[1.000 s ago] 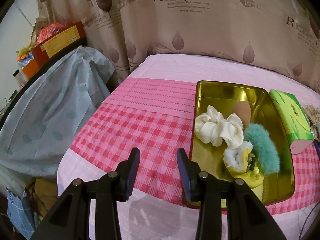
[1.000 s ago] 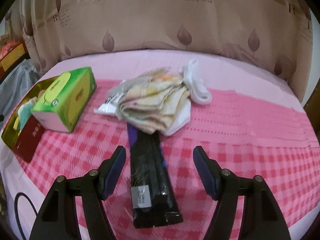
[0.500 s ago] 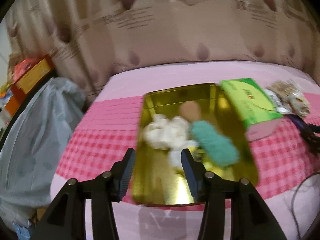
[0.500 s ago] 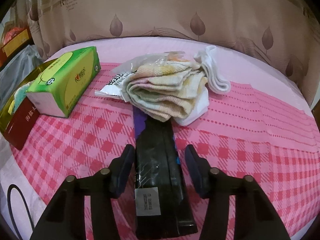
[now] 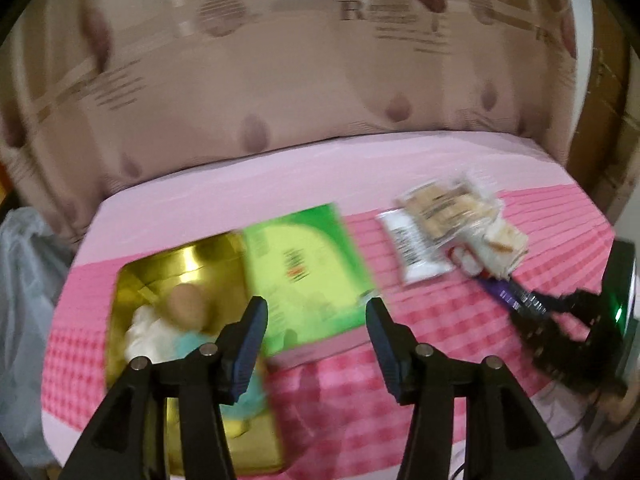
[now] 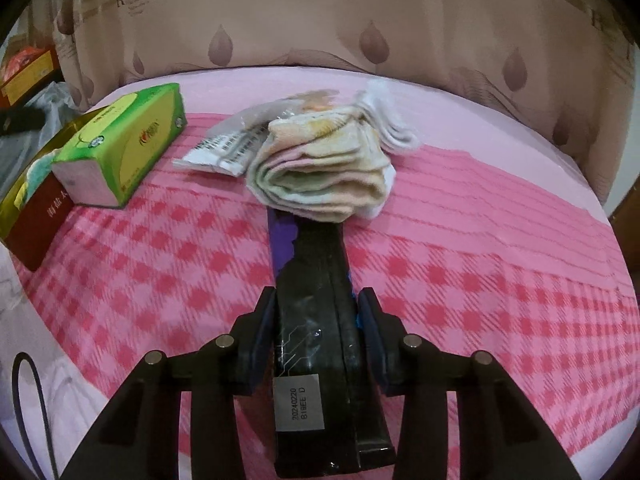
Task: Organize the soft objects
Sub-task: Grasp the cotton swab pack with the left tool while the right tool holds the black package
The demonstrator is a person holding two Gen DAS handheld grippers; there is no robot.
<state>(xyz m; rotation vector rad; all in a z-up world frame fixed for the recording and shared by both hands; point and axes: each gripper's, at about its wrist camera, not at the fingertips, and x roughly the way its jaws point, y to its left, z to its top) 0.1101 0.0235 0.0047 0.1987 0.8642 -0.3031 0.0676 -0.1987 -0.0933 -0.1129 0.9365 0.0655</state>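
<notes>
My right gripper is shut on a black packet with a white label that lies on the pink checked cloth. A folded pastel towel bundle rests on the packet's far end. My left gripper is open and empty above the green tissue box. The gold tin at left holds a white scrunchie and other soft items. The left wrist view is blurred; it shows the black packet and my right gripper at far right.
The green tissue box stands between the tin and the towels. A clear plastic wrapper lies beside the towels. A patterned curtain hangs behind. A grey bag sits off the left edge.
My right gripper has moved forward and closed on the black packet. My left gripper has swung right, from the tin toward the tissue box, and opened wider.
</notes>
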